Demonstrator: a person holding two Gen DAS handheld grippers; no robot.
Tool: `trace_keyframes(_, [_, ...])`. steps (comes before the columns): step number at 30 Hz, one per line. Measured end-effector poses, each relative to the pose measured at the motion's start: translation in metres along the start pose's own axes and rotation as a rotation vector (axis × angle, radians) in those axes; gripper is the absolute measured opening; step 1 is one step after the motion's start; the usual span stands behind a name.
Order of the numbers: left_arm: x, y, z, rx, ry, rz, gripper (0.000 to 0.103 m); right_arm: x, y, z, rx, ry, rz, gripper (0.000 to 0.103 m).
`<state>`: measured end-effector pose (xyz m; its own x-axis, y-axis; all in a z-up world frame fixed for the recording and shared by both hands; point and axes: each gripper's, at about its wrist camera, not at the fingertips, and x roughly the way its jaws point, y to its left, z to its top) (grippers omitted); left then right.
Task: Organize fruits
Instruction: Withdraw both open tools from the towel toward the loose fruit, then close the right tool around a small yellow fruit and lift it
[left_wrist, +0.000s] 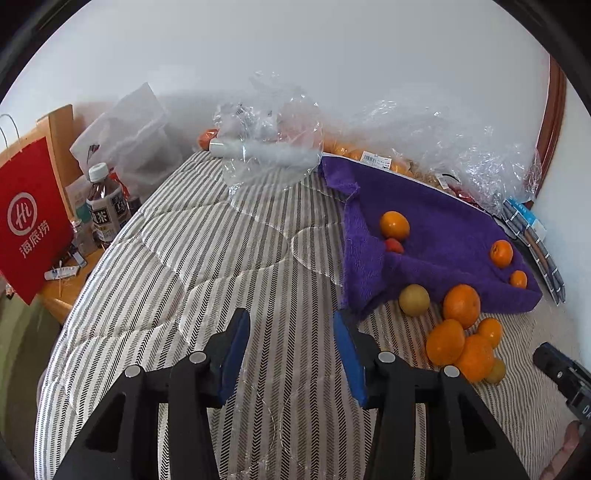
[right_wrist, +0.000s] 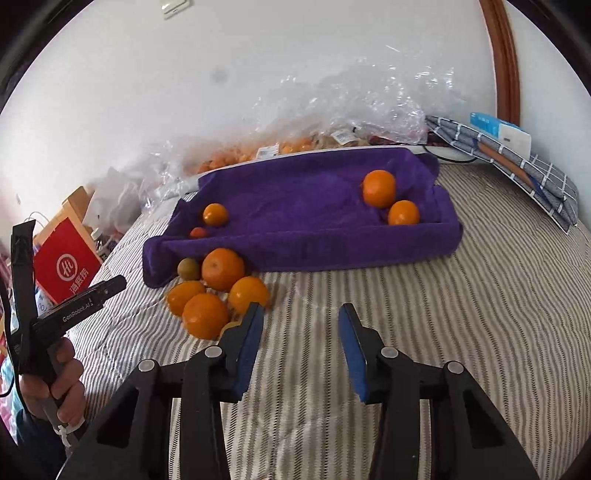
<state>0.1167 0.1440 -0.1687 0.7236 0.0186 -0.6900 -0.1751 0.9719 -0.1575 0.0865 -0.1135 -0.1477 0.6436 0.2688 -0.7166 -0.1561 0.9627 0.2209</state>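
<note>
A purple towel (left_wrist: 436, 229) (right_wrist: 314, 218) lies on the striped bedcover. On it rest oranges (left_wrist: 394, 225) (right_wrist: 378, 188) and a small red fruit (left_wrist: 394, 245) (right_wrist: 198, 232). In front of the towel's near corner sits a pile of several oranges (left_wrist: 461, 305) (right_wrist: 205, 315) with a brownish-green fruit (left_wrist: 414, 300) (right_wrist: 188, 268). My left gripper (left_wrist: 291, 321) is open over bare bedcover, left of the pile. My right gripper (right_wrist: 301, 314) is open with nothing between its blue pads, and its left finger (right_wrist: 251, 332) stands just beside the pile, partly hiding a yellowish fruit.
Crinkled clear plastic bags (left_wrist: 269, 125) (right_wrist: 369, 107) holding more fruit line the wall. A red paper bag (left_wrist: 29, 221) and a bottle (left_wrist: 105, 206) stand on a wooden side table at the left. Folded checked cloth (right_wrist: 517, 173) lies at the right. A hand (right_wrist: 62, 380) holds the left gripper.
</note>
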Motion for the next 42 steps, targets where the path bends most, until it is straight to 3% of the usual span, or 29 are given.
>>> trace_keyframes(11, [0.010,0.024,-0.002,-0.134,0.048,-0.074,0.045,0.033,0.032,-0.011,-0.078,0.100,0.053,0.028])
trace_keyframes(19, [0.007,0.017,-0.002,-0.103,0.043,-0.107,0.045,0.038,0.033,-0.007,-0.094,0.100,0.045,0.026])
trace_keyframes(24, [0.006,0.009,-0.003,-0.081,0.067,-0.063,0.043,0.020,0.014,-0.005,-0.109,0.038,-0.014,0.026])
trace_keyframes(35, [0.004,-0.073,0.004,0.080,0.104,-0.222,0.043,-0.002,-0.057,0.002,-0.072,-0.022,-0.139,0.026])
trace_keyframes(39, [0.012,-0.083,0.004,0.089,0.118,-0.200,0.043,-0.006,-0.070,-0.001,-0.031,-0.026,-0.102,0.026])
trace_keyframes(42, [0.017,-0.083,0.003,0.094,0.138,-0.234,0.043,-0.006,-0.074,-0.004,0.005,-0.018,-0.059,0.026])
